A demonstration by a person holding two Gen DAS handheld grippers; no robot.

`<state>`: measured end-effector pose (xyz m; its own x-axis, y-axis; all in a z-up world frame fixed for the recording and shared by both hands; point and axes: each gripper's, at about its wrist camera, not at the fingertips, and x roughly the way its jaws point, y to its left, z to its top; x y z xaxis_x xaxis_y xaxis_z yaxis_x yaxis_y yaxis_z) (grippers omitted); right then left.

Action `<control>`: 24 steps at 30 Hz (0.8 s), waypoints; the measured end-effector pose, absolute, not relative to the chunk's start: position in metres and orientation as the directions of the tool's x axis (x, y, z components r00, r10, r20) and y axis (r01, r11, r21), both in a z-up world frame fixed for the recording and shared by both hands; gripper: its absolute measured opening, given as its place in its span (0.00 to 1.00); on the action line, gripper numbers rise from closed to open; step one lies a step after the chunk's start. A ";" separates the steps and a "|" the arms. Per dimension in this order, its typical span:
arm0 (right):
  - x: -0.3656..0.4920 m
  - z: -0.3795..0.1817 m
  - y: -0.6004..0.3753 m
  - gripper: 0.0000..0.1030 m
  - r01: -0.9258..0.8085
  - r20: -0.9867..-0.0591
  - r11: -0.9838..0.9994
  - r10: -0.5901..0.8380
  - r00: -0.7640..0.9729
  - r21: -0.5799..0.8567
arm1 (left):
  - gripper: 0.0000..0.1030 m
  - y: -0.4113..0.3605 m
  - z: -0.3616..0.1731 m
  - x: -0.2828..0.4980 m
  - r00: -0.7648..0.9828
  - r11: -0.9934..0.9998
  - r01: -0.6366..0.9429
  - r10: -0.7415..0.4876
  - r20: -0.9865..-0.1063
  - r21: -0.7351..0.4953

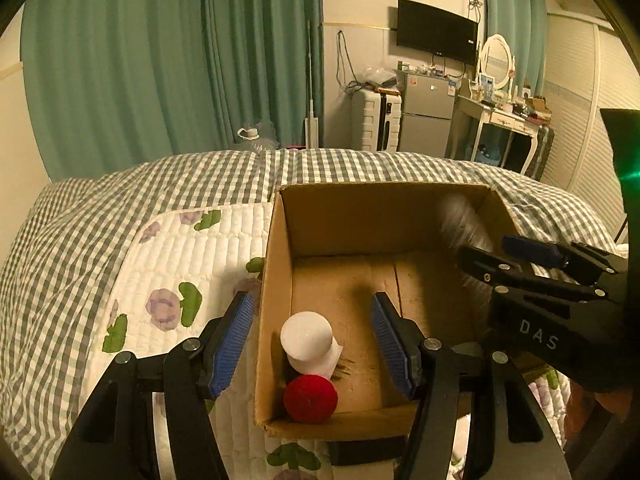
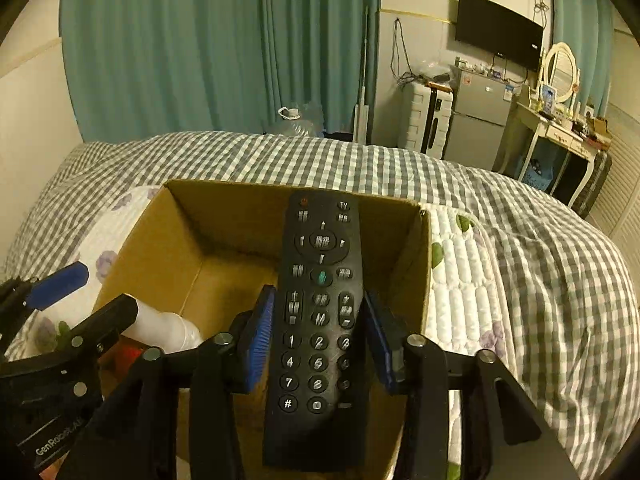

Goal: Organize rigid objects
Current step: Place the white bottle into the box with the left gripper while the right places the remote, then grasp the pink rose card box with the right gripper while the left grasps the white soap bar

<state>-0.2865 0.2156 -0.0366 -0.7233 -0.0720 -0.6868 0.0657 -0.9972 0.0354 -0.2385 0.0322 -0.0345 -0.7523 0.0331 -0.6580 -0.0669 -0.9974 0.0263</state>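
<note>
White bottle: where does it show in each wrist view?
Left wrist: white bottle stands low centre in the box, behind the red ball.
Right wrist: lower left, partly behind the left gripper.
Shared landmark: the box.

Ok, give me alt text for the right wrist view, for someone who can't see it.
The right gripper clamps a black TV remote control lengthwise between its blue-padded fingers, above an open brown cardboard box on a grey-checked bed cover. At lower left the left gripper reaches in by a white plastic bottle inside the box.
</note>
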 end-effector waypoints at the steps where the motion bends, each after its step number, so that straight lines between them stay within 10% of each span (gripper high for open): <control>1: -0.284 -0.034 0.216 0.62 0.064 -0.680 -0.997 -0.072 -0.729 0.036 | 0.63 0.032 -0.033 -0.234 -0.753 -0.997 -0.071 0.040 -0.657 0.021; 17: -0.173 0.048 0.221 0.70 0.029 -0.633 -0.999 0.003 -0.775 -0.040 | 0.90 0.022 0.033 -0.134 -0.803 -0.996 -0.085 0.055 -0.594 0.023; 24: -0.120 0.044 0.214 0.95 0.038 -0.627 -0.997 0.014 -0.779 -0.069 | 0.98 0.019 0.019 -0.104 -0.788 -0.997 -0.077 0.048 -0.613 0.021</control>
